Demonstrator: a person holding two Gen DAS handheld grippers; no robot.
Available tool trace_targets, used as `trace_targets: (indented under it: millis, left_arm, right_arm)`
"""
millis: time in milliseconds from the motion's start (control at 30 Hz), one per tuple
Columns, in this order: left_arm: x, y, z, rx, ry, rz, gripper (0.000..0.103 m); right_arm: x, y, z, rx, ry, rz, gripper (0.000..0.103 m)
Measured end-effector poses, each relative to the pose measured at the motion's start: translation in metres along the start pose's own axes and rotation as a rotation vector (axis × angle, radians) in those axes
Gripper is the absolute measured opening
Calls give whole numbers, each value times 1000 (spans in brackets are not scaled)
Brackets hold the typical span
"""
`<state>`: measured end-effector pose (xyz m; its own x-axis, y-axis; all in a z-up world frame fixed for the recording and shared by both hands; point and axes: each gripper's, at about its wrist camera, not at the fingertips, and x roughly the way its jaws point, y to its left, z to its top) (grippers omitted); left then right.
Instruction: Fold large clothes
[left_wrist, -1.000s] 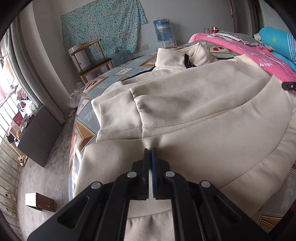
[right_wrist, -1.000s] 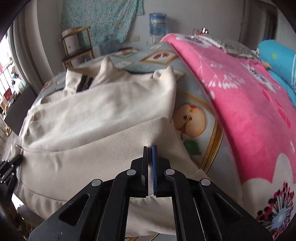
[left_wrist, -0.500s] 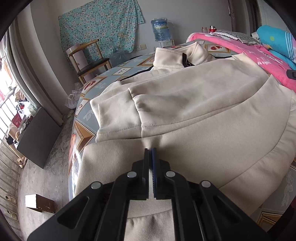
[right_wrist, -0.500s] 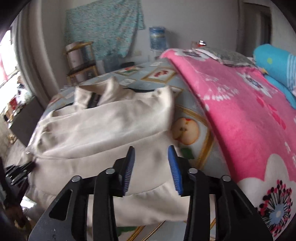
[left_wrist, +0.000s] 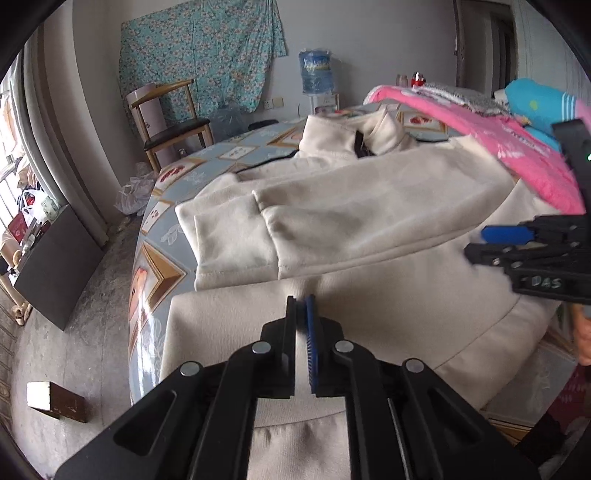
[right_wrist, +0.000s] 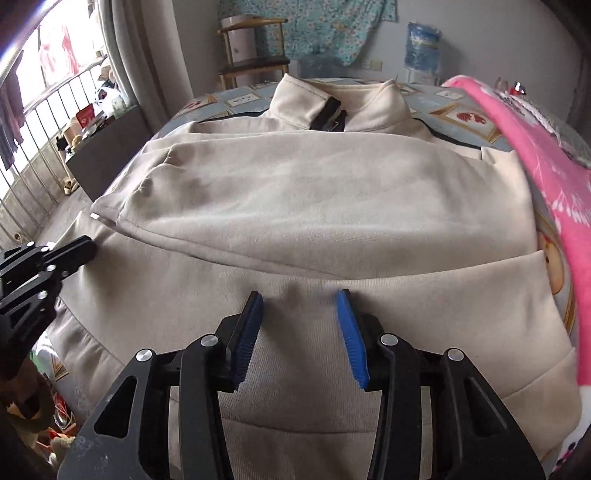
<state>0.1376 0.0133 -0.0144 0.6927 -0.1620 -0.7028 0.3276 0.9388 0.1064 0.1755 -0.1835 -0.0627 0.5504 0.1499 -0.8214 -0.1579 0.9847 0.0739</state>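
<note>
A cream jacket (left_wrist: 369, 206) with a standing collar and dark zipper lies flat on the bed, both sleeves folded across its chest (right_wrist: 314, 192). My left gripper (left_wrist: 301, 306) hovers over the jacket's lower left part. Its jaws are starting to part by a thin slit, and nothing shows between them. My right gripper (right_wrist: 300, 301) stands over the middle of the lower body, just below the folded sleeve. Its jaws are wide apart and closing, with a small pucker of cloth under the gap and no pad pressing on it. Each gripper shows in the other's view: right gripper (left_wrist: 480, 243), left gripper (right_wrist: 86, 245).
The bed has a patterned sheet (left_wrist: 207, 162) with a pink blanket (right_wrist: 535, 147) along its right side. A wooden chair (left_wrist: 166, 122) and a water bottle (left_wrist: 314, 70) stand by the far wall. On the floor to the left are a dark panel (left_wrist: 55, 266) and a wooden block (left_wrist: 55, 400).
My right gripper opened and swung left and down, from the jacket's right edge to its middle, coming into the left wrist view. The left gripper stayed put, its jaws parting a slit.
</note>
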Motion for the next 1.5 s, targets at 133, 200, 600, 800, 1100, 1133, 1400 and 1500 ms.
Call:
trace_targets:
  millis: [133,200,600,800,1100,1133,1400,1500]
  left_arm:
    - [-15,-19,14,-21,-33,-179,7]
    - [-7,-36,13,-21,14,-278,7]
    - [29,-67,-1,25,131,-250,8]
    - [28,-66,-2,23,124,-254,8]
    - [27,-65,-2,30,126,-255,8]
    - [27,-65,-2,28,125,-256,8]
    - [27,-64,-3,33,127,-259,8]
    - [26,-64,-3,30,127,-262,8]
  right_arm:
    - [-1,-1,-2,16,-17,-8,41]
    - [-2,-1,-2,21,-19,-6,41]
    - [-90,-38,-47,72,-93,-32,42]
    - [-73,-78,-88,183,-11,-95,39]
    - [-91,-104,-85,229,-29,-216,38]
    - [-85,-113,-92,250,-12,-210,37]
    - [-102,-111,-83,248,-81,-205,39]
    - [-84,-128,-88,305,-46,-214,39]
